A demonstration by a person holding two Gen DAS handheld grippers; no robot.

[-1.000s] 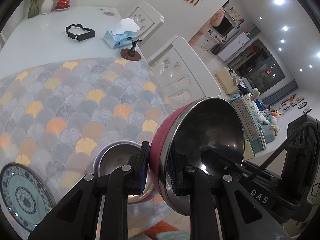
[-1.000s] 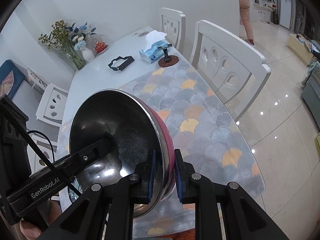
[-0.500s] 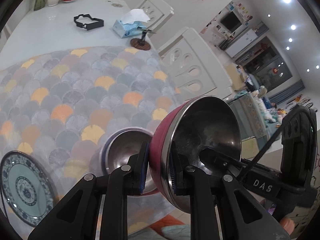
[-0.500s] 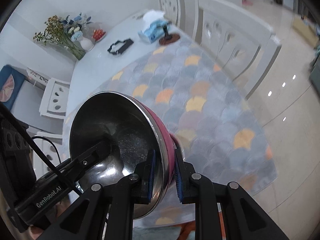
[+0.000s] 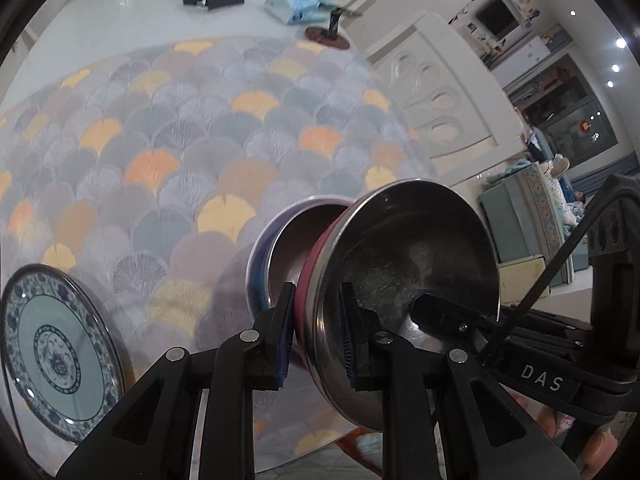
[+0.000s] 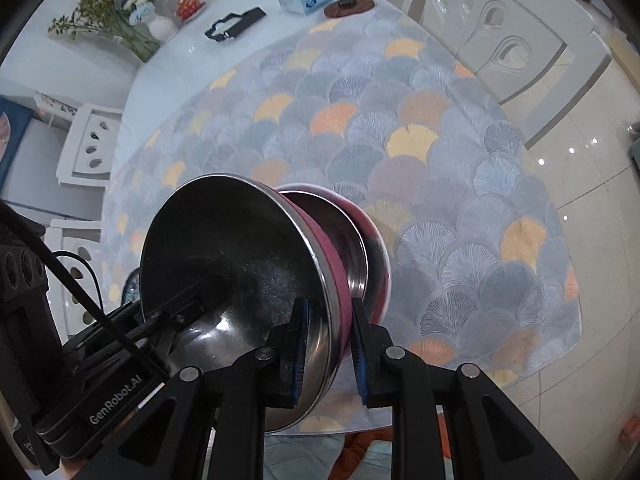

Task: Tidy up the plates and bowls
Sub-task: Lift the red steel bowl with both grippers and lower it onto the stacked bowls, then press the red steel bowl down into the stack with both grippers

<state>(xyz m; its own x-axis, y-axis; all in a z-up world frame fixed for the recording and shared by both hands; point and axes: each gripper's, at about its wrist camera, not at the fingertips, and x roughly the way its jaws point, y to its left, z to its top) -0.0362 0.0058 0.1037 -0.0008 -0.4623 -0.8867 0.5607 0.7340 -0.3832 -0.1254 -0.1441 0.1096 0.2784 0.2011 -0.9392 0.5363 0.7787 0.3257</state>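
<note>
Hanging tilted above the table (image 5: pixel 120 52), the pink steel bowl (image 5: pixel 404 264) is pinched at its rim from two sides: the left claw (image 5: pixel 316 336) clamps the rim at 6 o'clock in its view, and the right claw (image 6: pixel 326 336) clamps the opposite rim, each with one pad inside and one outside. Just behind it, toward 10 o'clock in the left view, the purple-rimmed bowl (image 5: pixel 280 248) sits on the scalloped mat (image 5: pixel 168 152); whether the two bowls already touch I cannot tell. A blue patterned plate (image 5: pixel 56 352) lies well apart at 8 o'clock. The likely step is nesting. The risk: the tilt could land one edge first, knocking or sliding the lower bowl, or a thin rim grip could slip.
</note>
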